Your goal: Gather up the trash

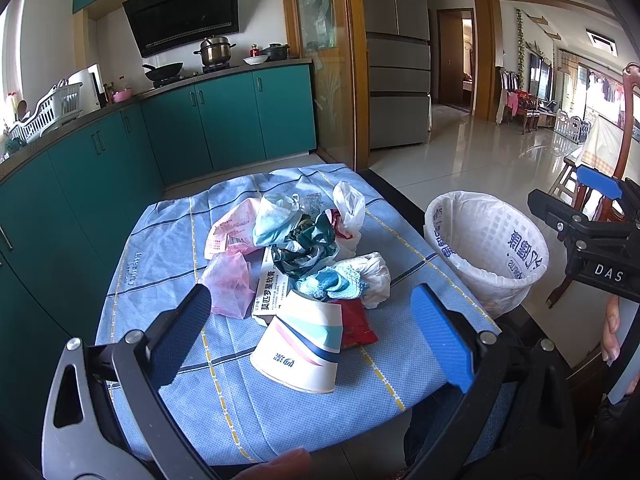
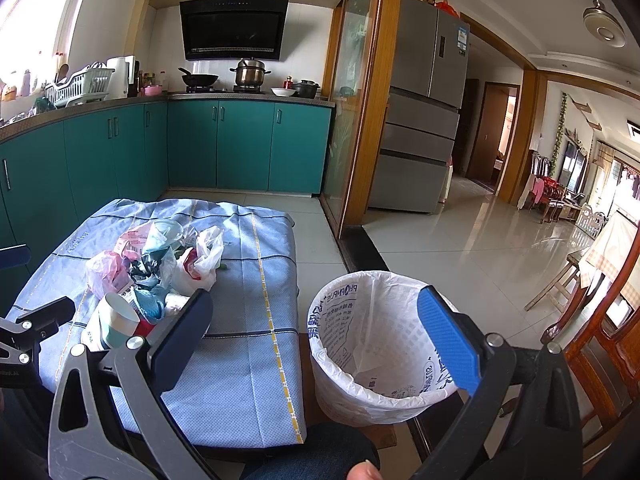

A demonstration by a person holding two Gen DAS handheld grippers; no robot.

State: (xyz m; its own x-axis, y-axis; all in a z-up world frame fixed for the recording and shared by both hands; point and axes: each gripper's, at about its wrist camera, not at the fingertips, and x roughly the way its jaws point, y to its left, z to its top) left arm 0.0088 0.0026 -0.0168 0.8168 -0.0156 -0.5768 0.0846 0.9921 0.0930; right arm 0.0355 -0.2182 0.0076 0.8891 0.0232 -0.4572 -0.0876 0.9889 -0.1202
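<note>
- Both claws stand with fingers spread wide and nothing between them: the left gripper [image 1: 310, 322] hangs over the near edge of the trash pile, the right gripper [image 2: 316, 328] over the gap between table and bin
- Seen from the left wrist, a paper cup [image 1: 302, 346] lies on its side just ahead of the left claw, its open mouth toward the camera
- Touching the cup at 1 o'clock is a red wrapper [image 1: 357, 322]; at 11 o'clock a white carton with printed characters [image 1: 269, 288] and a pink plastic bag [image 1: 230, 284]
- Farther back in the heap: a blue face mask [image 1: 274, 216], a crumpled green-and-white wrapper [image 1: 308, 246], a white plastic bag [image 1: 350, 208]
- All of it sits on a blue checked cloth [image 1: 168, 240] covering the low table
- From the right wrist, the bin [image 2: 380, 356], lined with a white printed bag, stands on the floor just beside the table's right edge, at 1 o'clock from the right claw; only the liner shows inside it
- Teal kitchen cabinets [image 2: 240, 144] run along the far wall at 12 o'clock
</note>
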